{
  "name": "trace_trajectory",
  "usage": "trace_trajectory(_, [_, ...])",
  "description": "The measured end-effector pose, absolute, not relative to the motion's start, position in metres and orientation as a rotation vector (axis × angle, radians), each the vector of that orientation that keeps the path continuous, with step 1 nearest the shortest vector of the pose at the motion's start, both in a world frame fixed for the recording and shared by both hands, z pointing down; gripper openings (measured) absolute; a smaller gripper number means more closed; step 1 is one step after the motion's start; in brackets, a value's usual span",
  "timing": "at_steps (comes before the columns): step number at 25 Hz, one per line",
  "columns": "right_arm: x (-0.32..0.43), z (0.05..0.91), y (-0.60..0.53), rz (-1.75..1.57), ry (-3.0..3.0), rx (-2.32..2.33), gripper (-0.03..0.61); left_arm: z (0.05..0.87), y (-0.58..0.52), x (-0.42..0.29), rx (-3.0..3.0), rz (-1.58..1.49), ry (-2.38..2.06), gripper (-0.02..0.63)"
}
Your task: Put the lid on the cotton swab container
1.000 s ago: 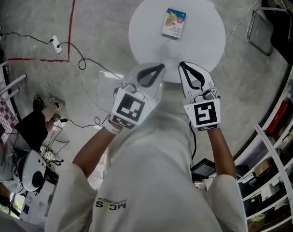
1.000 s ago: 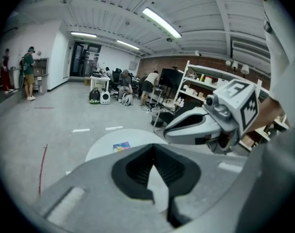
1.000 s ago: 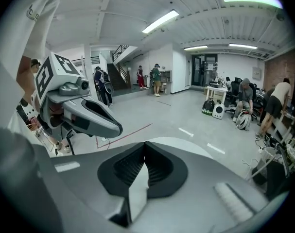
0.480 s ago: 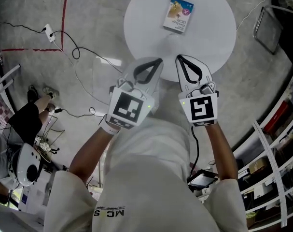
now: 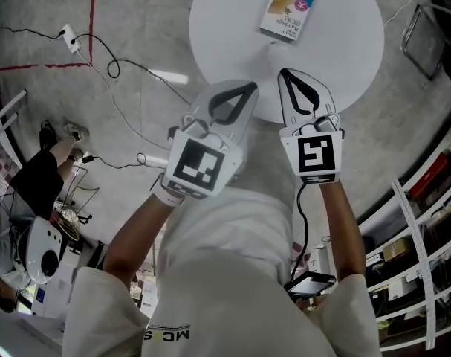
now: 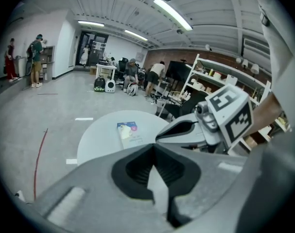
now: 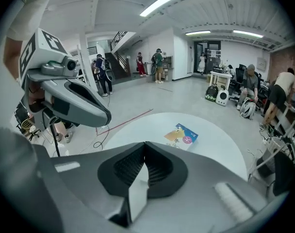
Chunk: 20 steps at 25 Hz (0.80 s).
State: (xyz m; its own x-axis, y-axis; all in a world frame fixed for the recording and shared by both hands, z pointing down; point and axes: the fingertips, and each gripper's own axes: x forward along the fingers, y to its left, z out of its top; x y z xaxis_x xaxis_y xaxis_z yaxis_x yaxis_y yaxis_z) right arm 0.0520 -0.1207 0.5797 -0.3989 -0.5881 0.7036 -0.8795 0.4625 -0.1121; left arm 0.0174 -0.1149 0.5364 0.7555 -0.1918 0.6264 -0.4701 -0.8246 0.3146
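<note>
The cotton swab container (image 5: 287,8) (a flat printed box) lies on the round white table (image 5: 344,58), toward its far side. At the table's near edge, the left gripper (image 5: 249,88) and right gripper (image 5: 283,74) hover, jaws together, empty.
</note>
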Motion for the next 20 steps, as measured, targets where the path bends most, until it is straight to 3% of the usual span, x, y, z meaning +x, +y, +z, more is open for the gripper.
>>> trace_trajectory(20, [0.058, 0.622, -0.120, 0.675, -2.065, 1.185, -0.002, 0.557, -0.102, 0.025, 2.483, 0.828, -0.438, 0.000])
